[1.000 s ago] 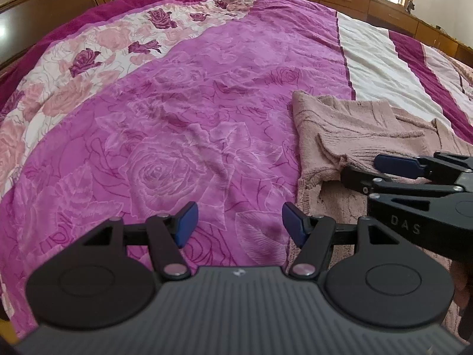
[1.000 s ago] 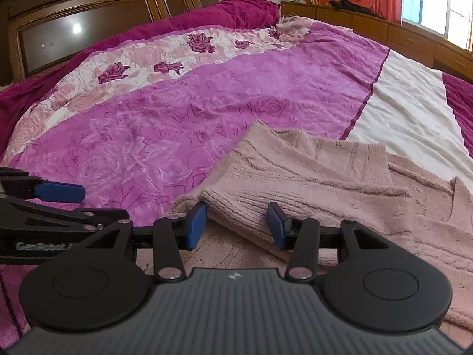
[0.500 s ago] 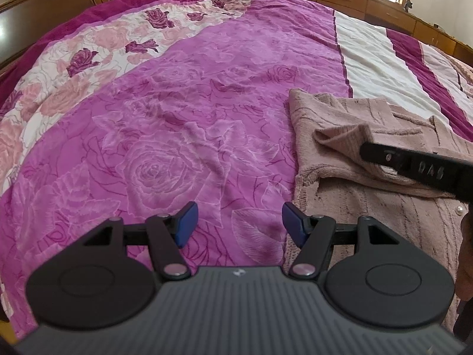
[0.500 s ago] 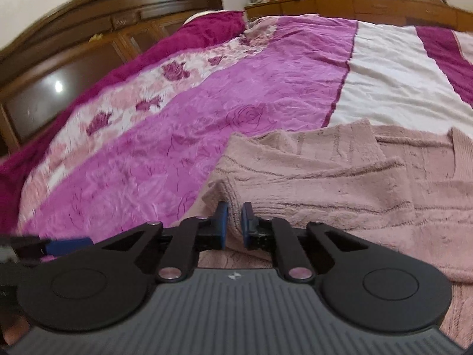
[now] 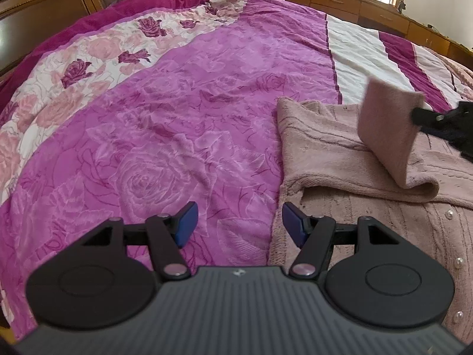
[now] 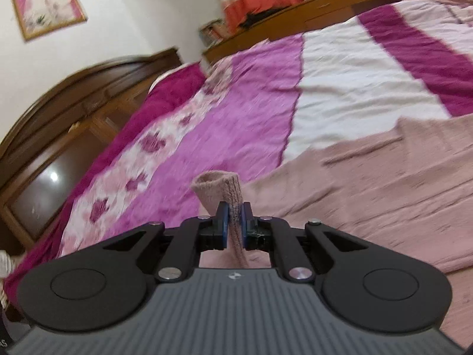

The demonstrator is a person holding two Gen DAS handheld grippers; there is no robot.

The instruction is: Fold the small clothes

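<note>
One large bed fills both views, covered by a bedspread (image 5: 183, 112) in magenta with a rose pattern, a pale floral band and white and dark stripes toward the far side. Behind it stands a dark wooden headboard (image 6: 74, 103), and on the wall above hangs a framed pink picture (image 6: 47, 4).

On the bedspread, at the right in the left wrist view, lies a dusty-pink knitted cardigan (image 5: 340, 159) with small pearl buttons (image 5: 449, 214) along its front edge. Its body lies flat, and one sleeve (image 5: 387, 124) is lifted up from it and bends over the body.

The right gripper (image 6: 233, 222) has its two fingers pressed together on the cuff end of this sleeve; the knit fabric sits pinched between the blue pads and stands up above them as a small tube. This view is tilted and blurred.

The left gripper (image 5: 238, 224) hangs over the bedspread just beside the near left edge of the cardigan. Its fingers are spread apart and nothing is between them.
</note>
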